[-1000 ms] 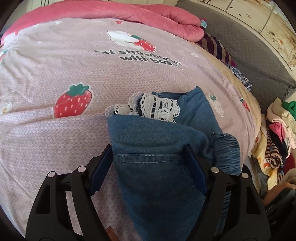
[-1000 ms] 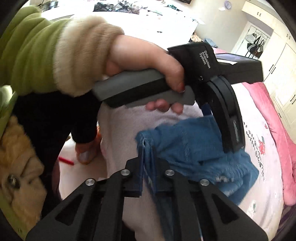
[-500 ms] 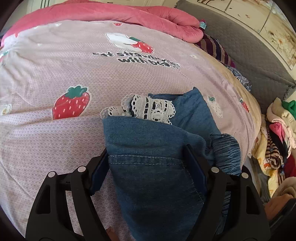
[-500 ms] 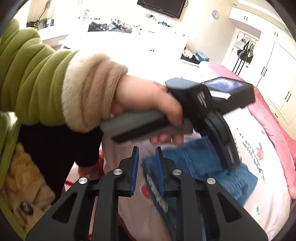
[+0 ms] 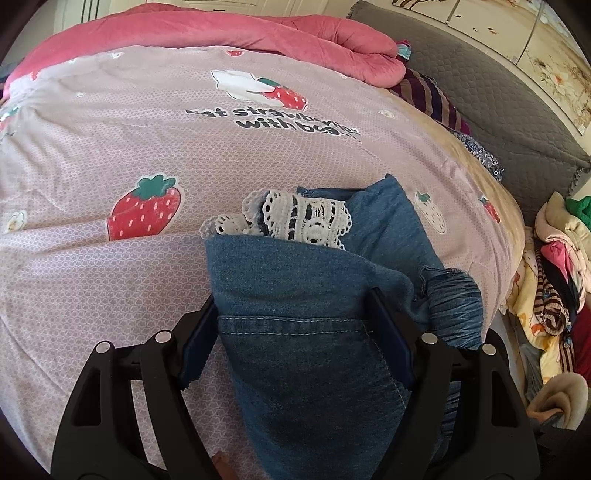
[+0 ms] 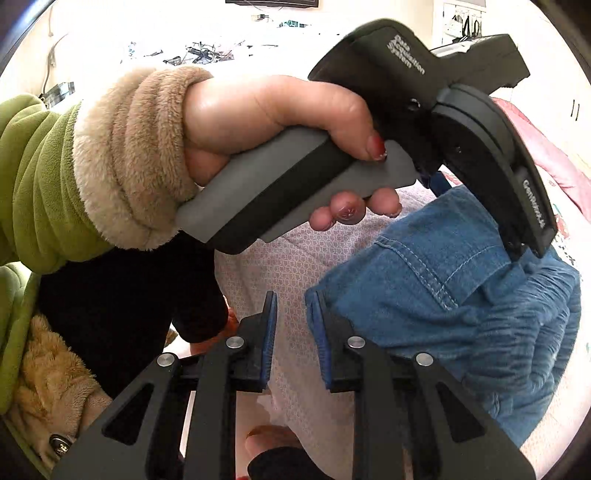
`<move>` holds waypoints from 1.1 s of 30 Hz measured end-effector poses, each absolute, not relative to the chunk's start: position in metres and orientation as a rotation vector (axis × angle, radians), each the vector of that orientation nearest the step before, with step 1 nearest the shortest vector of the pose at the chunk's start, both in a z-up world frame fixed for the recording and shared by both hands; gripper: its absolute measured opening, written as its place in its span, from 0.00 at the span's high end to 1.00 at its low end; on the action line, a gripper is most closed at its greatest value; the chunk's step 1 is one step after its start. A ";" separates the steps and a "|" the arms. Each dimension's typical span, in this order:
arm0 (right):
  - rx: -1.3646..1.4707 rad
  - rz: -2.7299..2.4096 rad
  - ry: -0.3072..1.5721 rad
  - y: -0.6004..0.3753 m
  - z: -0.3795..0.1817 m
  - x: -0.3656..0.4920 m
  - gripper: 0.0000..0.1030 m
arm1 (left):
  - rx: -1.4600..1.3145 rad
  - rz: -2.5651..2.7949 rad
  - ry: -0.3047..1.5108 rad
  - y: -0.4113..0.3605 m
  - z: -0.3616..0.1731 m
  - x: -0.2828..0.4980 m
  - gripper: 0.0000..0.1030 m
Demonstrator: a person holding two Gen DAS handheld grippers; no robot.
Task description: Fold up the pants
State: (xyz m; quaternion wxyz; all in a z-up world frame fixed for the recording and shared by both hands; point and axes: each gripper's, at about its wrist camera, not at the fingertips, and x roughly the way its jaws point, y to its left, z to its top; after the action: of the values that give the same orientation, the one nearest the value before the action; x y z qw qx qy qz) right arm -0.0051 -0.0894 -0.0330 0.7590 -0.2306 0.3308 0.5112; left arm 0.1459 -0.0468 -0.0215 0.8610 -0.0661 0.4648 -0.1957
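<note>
Spread under everything is the bed (image 5: 110,155), its mauve quilt printed with strawberries and dark lettering, and a pink blanket (image 5: 221,33) is heaped along its far edge. Off the right side of the bed a jumble of clothes (image 5: 554,273) is piled up.

On the near right part of the quilt lie the denim pants (image 5: 295,295), bunched into a thick fold, with white lace trim (image 5: 295,218) showing at the far end and the gathered waistband on the right. From my right wrist camera the pants (image 6: 461,280) sit just right of my tool.

My left gripper (image 5: 295,332) straddles the folded denim with its jaws set wide, one blue pad at each side of the cloth; whether they press on it I cannot tell.

My right gripper (image 6: 293,317) has its jaws parting, only a narrow gap so far, with bare quilt showing between them and the denim edge just outside the right finger.

My left hand (image 6: 266,114), in a green sleeve with a fuzzy beige cuff, wraps the other tool's grey handle.
</note>
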 end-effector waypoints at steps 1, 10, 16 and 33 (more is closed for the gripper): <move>-0.492 1.119 0.714 -0.091 -0.028 -0.008 0.81 | -0.138 -0.409 0.975 -0.047 -0.022 0.145 0.33; -0.351 1.066 0.653 -0.135 0.021 -0.011 0.58 | -0.133 -0.397 0.953 -0.046 -0.017 0.143 0.33; -0.251 0.969 0.608 -0.165 0.033 -0.006 0.45 | -0.135 -0.390 0.928 -0.044 -0.010 0.135 0.33; -0.175 0.860 0.564 -0.203 0.024 0.001 0.26 | -0.155 -0.406 0.844 -0.038 0.020 0.117 0.25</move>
State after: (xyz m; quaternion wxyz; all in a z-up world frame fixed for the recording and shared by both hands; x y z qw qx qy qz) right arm 0.0007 -0.2028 0.0241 0.8670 -0.0836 0.2695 0.4108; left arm 0.1172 -0.0376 0.0196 0.8894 -0.0749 0.4065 -0.1954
